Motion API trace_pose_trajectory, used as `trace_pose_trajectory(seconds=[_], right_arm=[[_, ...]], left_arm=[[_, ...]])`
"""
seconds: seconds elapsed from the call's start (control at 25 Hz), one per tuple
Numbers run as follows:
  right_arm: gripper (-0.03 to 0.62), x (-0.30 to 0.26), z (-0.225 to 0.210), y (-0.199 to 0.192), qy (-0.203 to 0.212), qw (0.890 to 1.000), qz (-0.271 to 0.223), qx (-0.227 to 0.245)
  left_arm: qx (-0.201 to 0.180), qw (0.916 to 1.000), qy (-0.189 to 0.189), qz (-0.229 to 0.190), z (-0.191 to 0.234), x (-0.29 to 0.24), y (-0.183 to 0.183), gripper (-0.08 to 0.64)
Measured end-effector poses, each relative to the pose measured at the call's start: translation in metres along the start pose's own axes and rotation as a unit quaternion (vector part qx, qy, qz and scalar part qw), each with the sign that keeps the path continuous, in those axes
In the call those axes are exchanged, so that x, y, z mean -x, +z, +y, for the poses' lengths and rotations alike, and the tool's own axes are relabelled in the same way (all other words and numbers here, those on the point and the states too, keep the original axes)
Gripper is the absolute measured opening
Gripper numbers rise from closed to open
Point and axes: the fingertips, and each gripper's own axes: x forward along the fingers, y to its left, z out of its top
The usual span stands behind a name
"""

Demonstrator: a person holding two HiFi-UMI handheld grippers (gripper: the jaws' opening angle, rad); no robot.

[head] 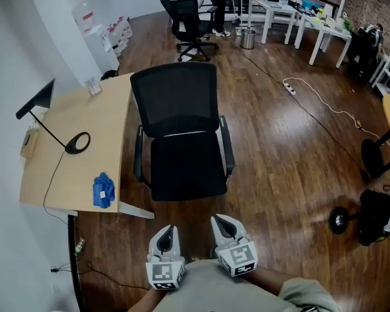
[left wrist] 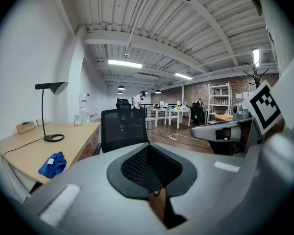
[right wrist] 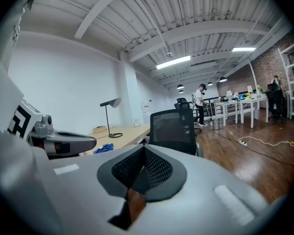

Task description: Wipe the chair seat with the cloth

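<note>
- The dark wooden floor (head: 292, 155) lies open to the right of the chair.
- The light wooden bench (head: 84, 129) stands just left of it.
- The black mesh office chair (head: 182, 135) faces the person.
- The left gripper (head: 167, 233) and right gripper (head: 226, 225) hover side by side before the seat, jaws together on nothing. The forearms are cut off by the frame edge.
- The crumpled blue cloth (head: 104, 190) lies near the bench's front edge.

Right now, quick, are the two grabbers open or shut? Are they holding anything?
Left gripper: closed, holding nothing.
Right gripper: closed, holding nothing.
</note>
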Motion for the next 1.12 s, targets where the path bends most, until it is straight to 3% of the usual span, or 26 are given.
trace_pose_trajectory(seconds=[0.28, 0.52, 0.84, 1.12], right_arm=[[0.0, -0.043, 0.021, 0.009, -0.014, 1.0, 0.011, 0.023], [0.0, -0.114, 0.059, 0.029, -0.007, 0.998, 0.015, 0.057], [0.0, -0.234, 0.162, 0.039, 0.067, 0.991, 0.042, 0.105], [0.054, -0.32, 0.254, 0.024, 0.142, 0.979, 0.079, 0.127]], left_arm=[[0.019, 0.9998, -0.006, -0.007, 0.054, -0.016, 0.001, 0.005], [0.037, 0.9991, 0.006, -0.018, 0.136, -0.026, 0.008, 0.005], [0.059, 0.9946, 0.084, -0.013, 0.28, -0.001, -0.001, 0.005], [0.072, 0.9816, 0.177, -0.003, 0.391, 0.039, -0.028, 0.006]])
